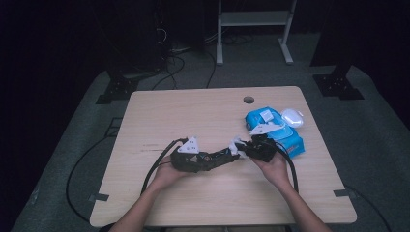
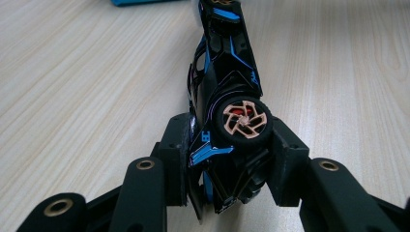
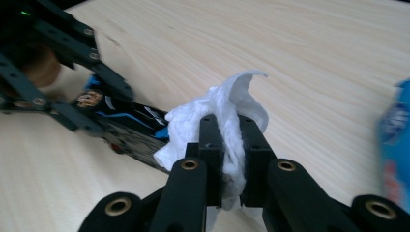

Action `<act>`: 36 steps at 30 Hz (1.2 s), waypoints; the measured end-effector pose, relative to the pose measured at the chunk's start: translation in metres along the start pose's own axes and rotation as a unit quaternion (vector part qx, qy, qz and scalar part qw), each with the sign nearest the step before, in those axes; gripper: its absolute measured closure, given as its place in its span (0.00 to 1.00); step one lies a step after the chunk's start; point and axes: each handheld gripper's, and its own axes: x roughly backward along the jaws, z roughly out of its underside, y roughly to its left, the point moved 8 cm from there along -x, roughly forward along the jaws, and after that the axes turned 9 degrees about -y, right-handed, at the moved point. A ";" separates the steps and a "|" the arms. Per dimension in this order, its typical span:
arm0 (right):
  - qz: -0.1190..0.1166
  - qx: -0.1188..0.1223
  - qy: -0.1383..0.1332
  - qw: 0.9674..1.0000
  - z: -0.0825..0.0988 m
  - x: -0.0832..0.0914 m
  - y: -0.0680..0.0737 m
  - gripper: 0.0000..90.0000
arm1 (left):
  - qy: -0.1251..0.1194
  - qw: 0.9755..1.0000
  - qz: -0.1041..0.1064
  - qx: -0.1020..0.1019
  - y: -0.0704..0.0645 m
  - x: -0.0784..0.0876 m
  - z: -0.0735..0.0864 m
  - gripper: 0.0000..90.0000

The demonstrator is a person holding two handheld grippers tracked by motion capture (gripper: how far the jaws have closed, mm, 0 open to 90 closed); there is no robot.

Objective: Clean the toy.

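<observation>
The black-and-blue toy car (image 2: 227,92) is held off the table (image 1: 193,111), a little toward the near edge and about midway across it, lying on its side so that a copper-spoked wheel (image 2: 243,120) faces the left gripper's camera. The left gripper (image 1: 220,159) has its jaws closed on the car's tail end, one pad on each side of the body, and the nose points away toward the right gripper (image 1: 244,146). That one is pinched tight on a crumpled white wipe (image 3: 220,121), whose loose folds touch the car's front end.

What worries me is the narrow grip at the tail: a firm rub on the far end could, I think, lever the car round or pull it out between the pads. The wipe could also snag on a wheel or a fin.

Toward the table's right edge lie a blue wipes pack (image 1: 278,130) and a small white lid-like thing (image 1: 292,117).
</observation>
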 end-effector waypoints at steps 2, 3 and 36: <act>-0.011 -0.009 -0.009 1.000 -0.004 0.002 0.005 0.91 | -0.001 1.000 0.000 0.000 0.000 -0.001 -0.001 0.64; -0.020 -0.007 -0.014 1.000 -0.006 0.000 0.011 0.91 | -0.001 1.000 0.000 0.000 0.000 -0.002 -0.001 0.64; -0.017 -0.044 -0.005 0.999 0.013 0.012 -0.011 0.91 | 0.040 0.999 -0.029 -0.008 0.001 -0.013 -0.023 0.39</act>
